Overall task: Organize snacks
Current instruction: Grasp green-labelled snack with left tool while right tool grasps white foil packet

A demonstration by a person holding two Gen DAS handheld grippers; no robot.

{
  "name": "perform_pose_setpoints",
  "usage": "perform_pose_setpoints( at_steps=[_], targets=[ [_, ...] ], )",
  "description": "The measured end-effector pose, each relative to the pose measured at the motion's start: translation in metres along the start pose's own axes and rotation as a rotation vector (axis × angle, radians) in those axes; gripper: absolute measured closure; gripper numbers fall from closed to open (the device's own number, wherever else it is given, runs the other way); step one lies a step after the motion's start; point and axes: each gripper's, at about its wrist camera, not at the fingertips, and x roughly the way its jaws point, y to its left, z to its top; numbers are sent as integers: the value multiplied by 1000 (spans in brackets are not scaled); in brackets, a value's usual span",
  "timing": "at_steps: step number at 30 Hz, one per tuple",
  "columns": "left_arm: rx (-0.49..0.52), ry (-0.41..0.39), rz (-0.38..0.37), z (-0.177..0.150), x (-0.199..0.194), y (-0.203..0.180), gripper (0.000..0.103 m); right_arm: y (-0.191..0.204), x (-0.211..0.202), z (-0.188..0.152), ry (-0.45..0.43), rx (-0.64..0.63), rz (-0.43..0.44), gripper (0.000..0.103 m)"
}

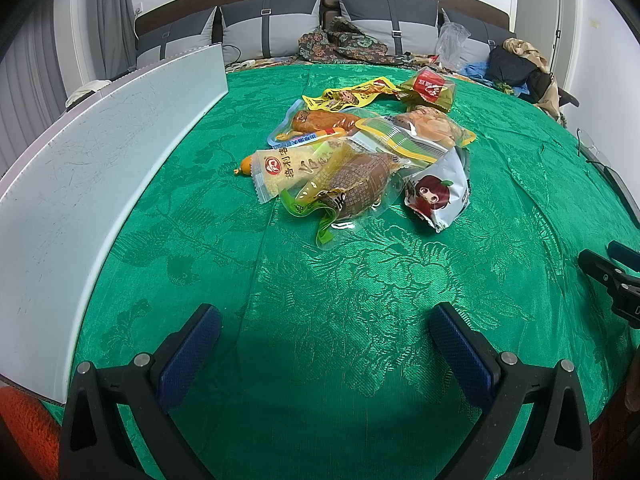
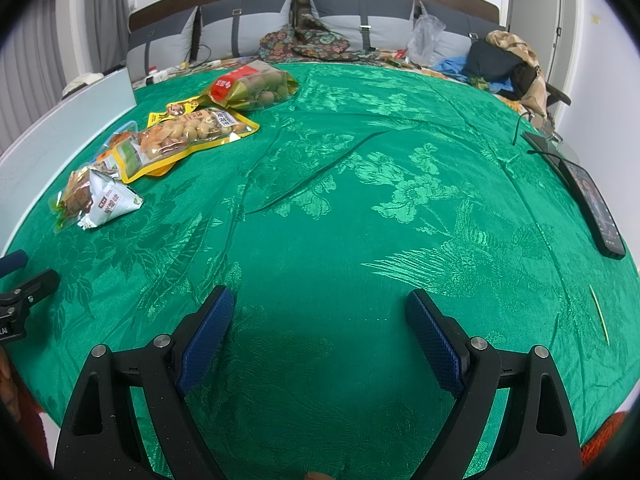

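A heap of snack packets lies on the green tablecloth ahead of my left gripper, which is open and holds nothing. The heap includes a silver pack with a cartoon face, a brown vacuum pack, a peanut bag and a red-labelled bag. In the right wrist view the same heap sits at the far left, well away from my right gripper, which is open over bare cloth. The right gripper's fingers show at the left view's right edge.
A white box wall runs along the table's left side. A dark phone with a cable lies near the right edge, and a toothpick is close by. Behind the table are a sofa with grey cushions, clothes and bags.
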Motion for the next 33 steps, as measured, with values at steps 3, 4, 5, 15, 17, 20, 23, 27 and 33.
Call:
perform_pose_setpoints(
  at_steps=[3,4,5,15,17,20,23,27,33],
  targets=[
    [-1,13,-2,2,0,0,0,0,0,-1,0,0,0,12],
    [0,17,-4,3,0,0,0,0,0,-1,0,0,0,12],
    [2,23,-7,3,0,1,0,0,0,-1,0,0,0,12],
    [11,129,-49,13,4,5,0,0,0,-1,-1,0,0,12],
    [41,110,-44,24,2,4,0,0,0,-1,-1,0,1,12],
    [84,70,-28,48,1,4,0,0,0,-1,-2,0,1,12],
    [133,56,-11,80,12,0,3,0,0,-1,-2,0,1,12],
    [164,112,-39,100,41,-8,27,0,0,-1,-2,-1,1,12],
    [245,190,-110,87,51,-33,58,0,0,0,-3,0,2,12]
  ],
)
